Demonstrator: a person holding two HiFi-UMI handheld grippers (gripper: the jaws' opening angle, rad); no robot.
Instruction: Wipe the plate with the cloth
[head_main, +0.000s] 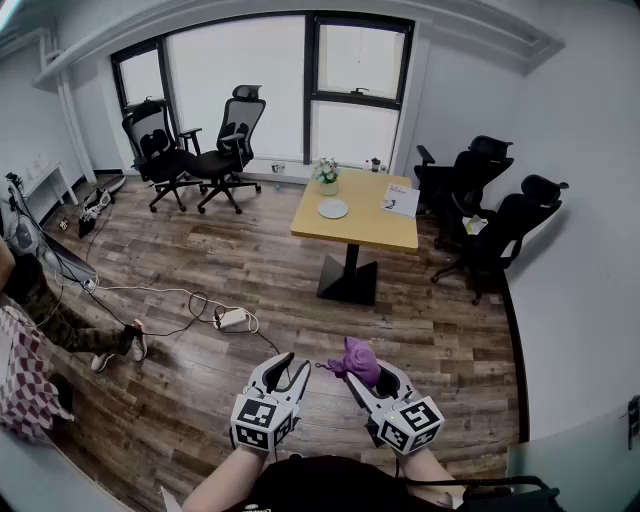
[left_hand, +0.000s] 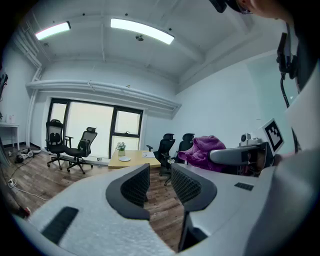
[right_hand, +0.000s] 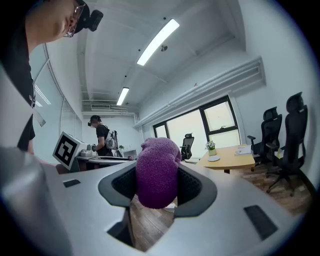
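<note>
A white plate (head_main: 333, 208) lies on a yellow wooden table (head_main: 380, 232) far across the room; it shows small in the left gripper view as the plate (left_hand: 125, 159) and in the right gripper view as the plate (right_hand: 214, 158). My right gripper (head_main: 362, 377) is shut on a purple cloth (head_main: 358, 361), which bulges between the jaws as the cloth (right_hand: 156, 172). My left gripper (head_main: 286, 372) is held beside it over the floor, open with nothing between its fingers (left_hand: 136, 185). The cloth (left_hand: 203, 151) also appears at the right of the left gripper view.
A flower pot (head_main: 327, 176) and a booklet (head_main: 401, 200) share the table. Black office chairs stand by the window (head_main: 196, 150) and at the right wall (head_main: 495, 215). A white cable and power strip (head_main: 231, 318) lie on the wood floor. A person (head_main: 40, 320) sits at the left.
</note>
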